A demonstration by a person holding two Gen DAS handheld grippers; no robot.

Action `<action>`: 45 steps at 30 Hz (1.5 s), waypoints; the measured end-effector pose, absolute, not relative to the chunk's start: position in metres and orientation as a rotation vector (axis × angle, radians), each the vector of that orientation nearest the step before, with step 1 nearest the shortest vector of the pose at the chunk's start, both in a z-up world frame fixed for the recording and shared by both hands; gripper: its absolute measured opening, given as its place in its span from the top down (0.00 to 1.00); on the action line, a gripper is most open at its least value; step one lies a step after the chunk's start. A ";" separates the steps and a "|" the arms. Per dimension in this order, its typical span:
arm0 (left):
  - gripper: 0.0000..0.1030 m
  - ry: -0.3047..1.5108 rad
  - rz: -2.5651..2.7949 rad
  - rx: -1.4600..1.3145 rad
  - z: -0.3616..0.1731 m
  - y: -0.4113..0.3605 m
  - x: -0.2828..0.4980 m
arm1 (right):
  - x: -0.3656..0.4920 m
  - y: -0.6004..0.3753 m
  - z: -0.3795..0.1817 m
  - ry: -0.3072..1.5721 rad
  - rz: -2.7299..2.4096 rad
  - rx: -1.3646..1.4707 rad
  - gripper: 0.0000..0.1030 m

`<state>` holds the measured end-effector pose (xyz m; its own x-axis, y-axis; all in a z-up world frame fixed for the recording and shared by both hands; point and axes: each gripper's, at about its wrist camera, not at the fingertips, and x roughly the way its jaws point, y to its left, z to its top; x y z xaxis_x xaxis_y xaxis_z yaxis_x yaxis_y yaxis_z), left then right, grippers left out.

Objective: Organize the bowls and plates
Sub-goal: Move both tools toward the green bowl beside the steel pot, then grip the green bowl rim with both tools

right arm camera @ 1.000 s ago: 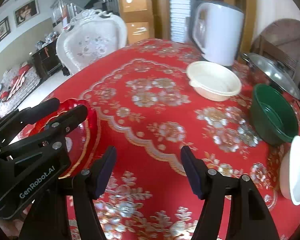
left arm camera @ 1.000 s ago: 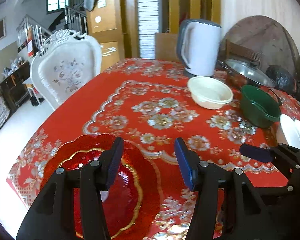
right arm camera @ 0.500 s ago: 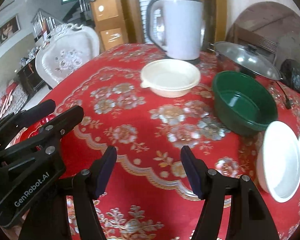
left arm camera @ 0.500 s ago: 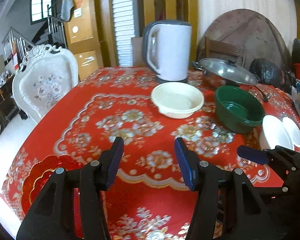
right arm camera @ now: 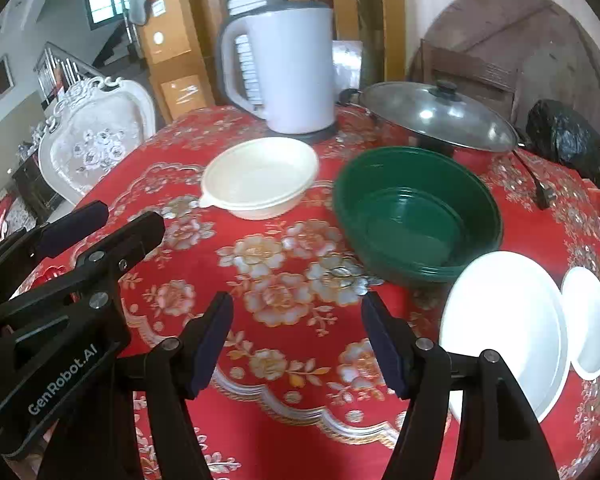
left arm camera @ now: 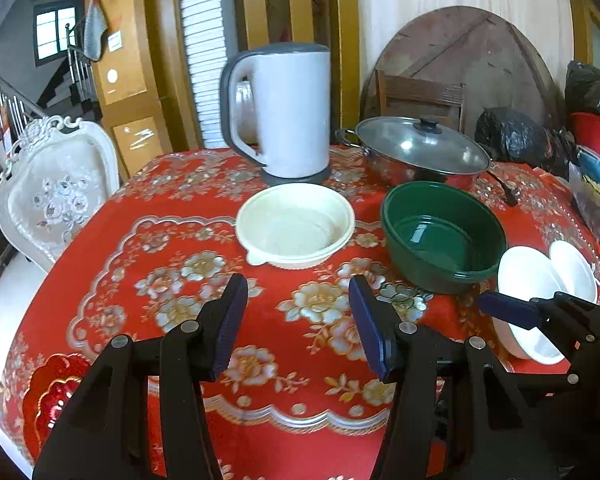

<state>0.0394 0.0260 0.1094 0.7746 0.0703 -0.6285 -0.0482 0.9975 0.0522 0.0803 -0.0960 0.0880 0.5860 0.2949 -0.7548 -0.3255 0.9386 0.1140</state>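
From the left wrist, the left hand-held gripper (left arm camera: 296,320) is seen spread, with nothing between its jaws, above the red-clothed counter (left arm camera: 180,216). Ahead of it a cream bowl (left arm camera: 295,225) stands in front of a kettle (left arm camera: 282,110), with a green bowl (left arm camera: 442,236) just beside it to the right and a lidded pan (left arm camera: 420,150) behind. Two white bowls (left arm camera: 540,280) are found at the right edge, partly hidden by the right hand-held gripper (left arm camera: 512,314). A red plate (left arm camera: 50,396) lies at the near left corner, well apart from the bowls.

From the right wrist, the right hand-held gripper (right arm camera: 296,338) is likewise seen spread and empty. The cream bowl (right arm camera: 260,176) and green bowl (right arm camera: 416,212) are near each other at mid-counter; a large white bowl (right arm camera: 504,320) and a small white bowl (right arm camera: 588,320) lie side by side at the right, the large one just beside the right finger. The left hand-held gripper (right arm camera: 96,226) enters from the left.

No dish is held, so the step in hand is judged to be the approach toward the bowls. The next move is thought to call for one rim to be brought between spread jaws, probably the large white bowl's for the right side, then pinched so the bowl can be lifted and nested in another.
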 end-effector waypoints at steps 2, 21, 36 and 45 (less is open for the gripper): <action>0.48 0.683 0.063 0.037 0.109 0.023 0.045 | 0.085 -0.103 0.087 0.877 0.351 -0.030 0.35; 0.48 0.777 0.028 -0.005 0.097 0.008 0.095 | 0.110 -0.146 0.093 0.868 0.295 0.040 0.35; 0.48 0.880 -0.028 -0.060 0.083 -0.010 0.127 | 0.141 -0.189 0.094 0.863 0.240 0.124 0.35; 0.49 0.921 -0.040 -0.085 0.075 -0.027 0.147 | 0.174 -0.217 0.088 0.887 0.232 0.218 0.35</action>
<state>0.1472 -0.0272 0.0747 0.6047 -0.0705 -0.7933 -0.0020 0.9959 -0.0900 0.1742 -0.2168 0.0882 0.6097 0.2893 -0.7379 -0.1096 0.9528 0.2830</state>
